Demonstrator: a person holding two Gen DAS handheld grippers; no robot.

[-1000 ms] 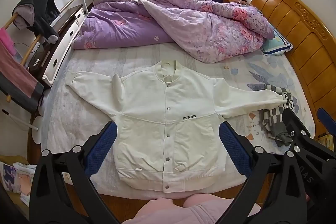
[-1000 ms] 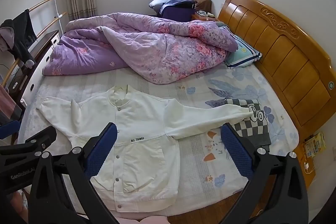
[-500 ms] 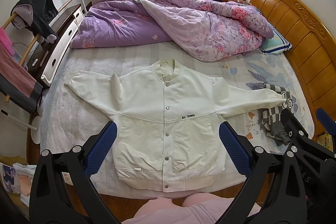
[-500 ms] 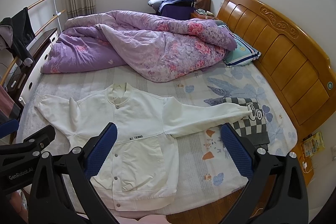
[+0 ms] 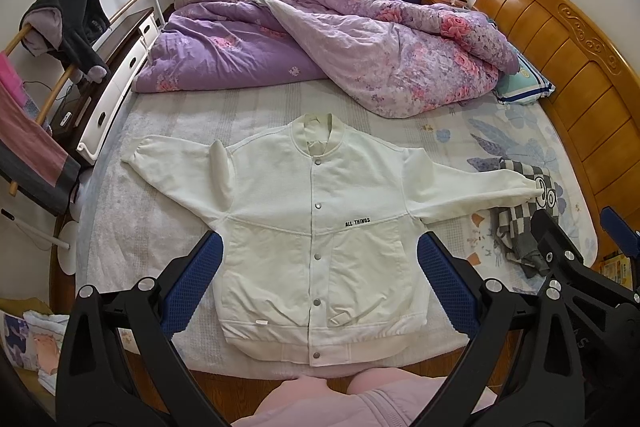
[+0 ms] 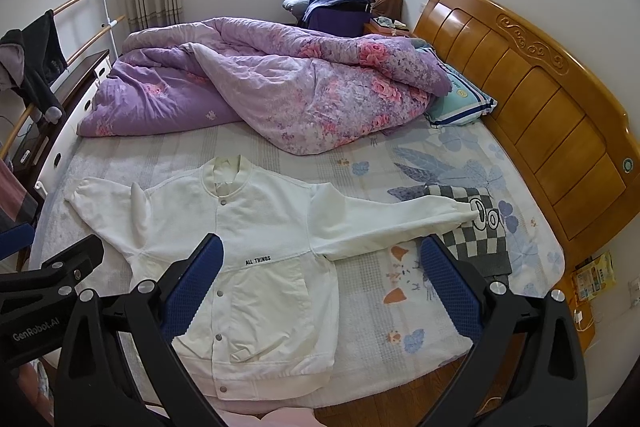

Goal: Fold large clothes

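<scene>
A white snap-button jacket (image 5: 316, 227) (image 6: 248, 259) lies face up and buttoned on the bed, collar toward the far side, both sleeves spread outward. Its right-hand cuff rests on a black-and-white checkered garment (image 5: 524, 187) (image 6: 476, 223). The left sleeve has a raised crease near the shoulder. My left gripper (image 5: 320, 283) hovers open above the jacket's lower half, holding nothing. My right gripper (image 6: 320, 287) hangs open over the jacket's right side and the bedsheet, also holding nothing. Neither touches the cloth.
A rumpled purple floral quilt (image 5: 320, 39) fills the far half of the bed. The wooden headboard (image 5: 568, 75) runs along the right, with a striped pillow (image 6: 460, 99) beside it. A clothes rail (image 5: 60, 39) and a low cabinet stand at the left. A person's pink clothing (image 5: 360, 403) shows at the near edge.
Both grippers have shifted very slightly, so the jacket and bed sit a little lower in the views. The jacket lies as before and both grippers stay open.
</scene>
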